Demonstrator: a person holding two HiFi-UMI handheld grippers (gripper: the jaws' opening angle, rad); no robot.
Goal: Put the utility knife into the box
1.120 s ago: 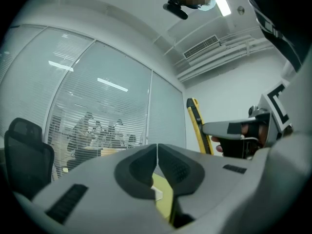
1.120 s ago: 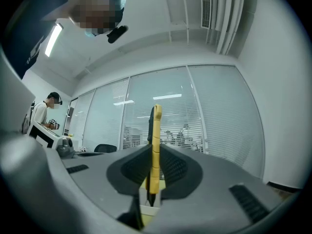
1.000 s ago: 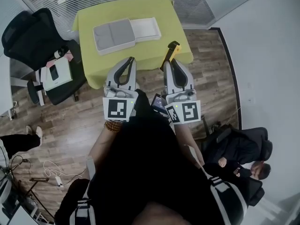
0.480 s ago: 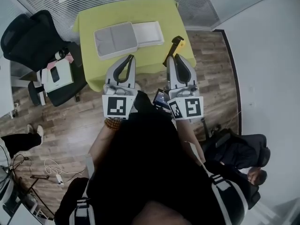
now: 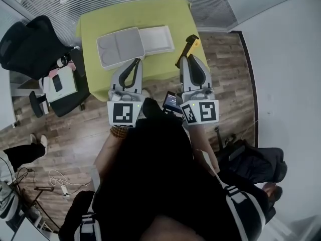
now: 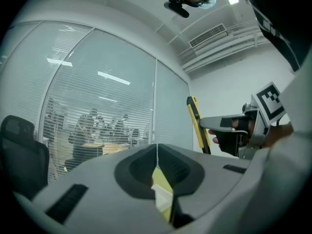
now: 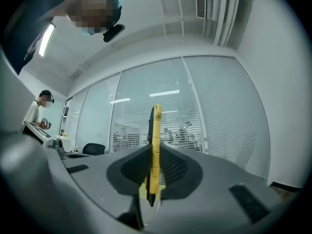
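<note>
My right gripper [image 5: 186,57] is shut on a yellow and black utility knife [image 5: 187,47], which sticks out past the jaw tips over the right edge of the green table [image 5: 131,14]. In the right gripper view the knife [image 7: 155,150] stands upright between the closed jaws. The grey box [image 5: 120,46] lies open on the table with its white lid [image 5: 156,37] beside it on the right. My left gripper [image 5: 134,62] is shut and empty, its tips at the table's front edge just below the box. From the left gripper view the knife [image 6: 197,126] shows at the right.
A black office chair [image 5: 30,44] and a small side table with a white box [image 5: 60,82] stand left of the green table. Wooden floor lies around it. A white wall runs along the right. A seated person [image 5: 253,164] is at lower right, glass partitions behind the table.
Both grippers have moved a little farther forward toward the table. The knife has stayed clamped in the right gripper and now reaches over the table's right edge.
</note>
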